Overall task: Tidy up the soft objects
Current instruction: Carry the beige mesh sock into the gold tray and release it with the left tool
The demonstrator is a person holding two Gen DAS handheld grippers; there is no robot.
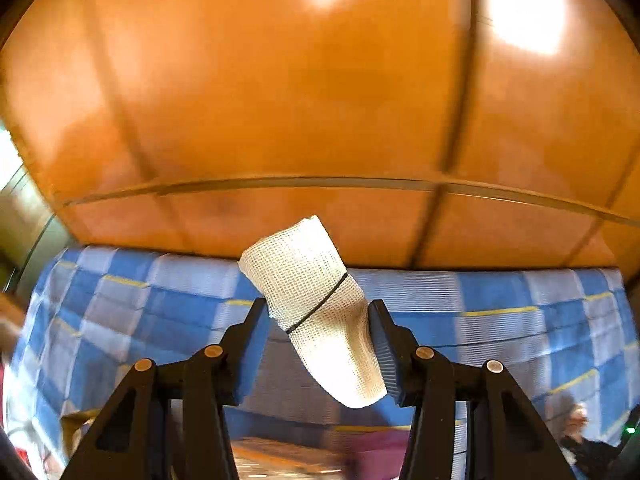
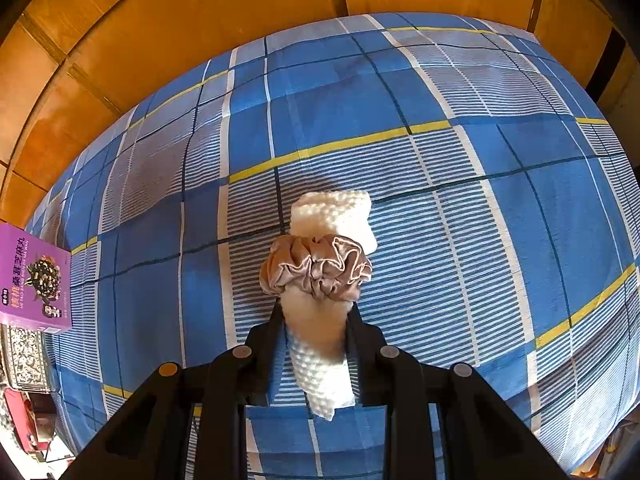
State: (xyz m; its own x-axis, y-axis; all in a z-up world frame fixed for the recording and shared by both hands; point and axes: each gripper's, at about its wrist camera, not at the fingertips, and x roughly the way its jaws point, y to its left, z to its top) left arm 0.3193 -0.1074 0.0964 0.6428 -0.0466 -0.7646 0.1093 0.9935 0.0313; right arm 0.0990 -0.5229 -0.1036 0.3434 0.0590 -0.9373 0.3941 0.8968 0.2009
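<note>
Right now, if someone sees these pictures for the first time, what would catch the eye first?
In the right wrist view, a cream knitted roll ringed by a tan scrunchie sits pinched in the right hand-held gripper over a blue plaid cloth. In the left wrist view, the left hand-held gripper holds up a white mesh roll bound by a thin black band, before an orange wooden wall. A purple box lies at the cloth's left edge.

A white mesh bandage roll, banded by a thin black elastic, tilts above the blue plaid cloth. A rolled cream knit cloth, ringed by a tan satin scrunchie, stands over the plaid.
</note>
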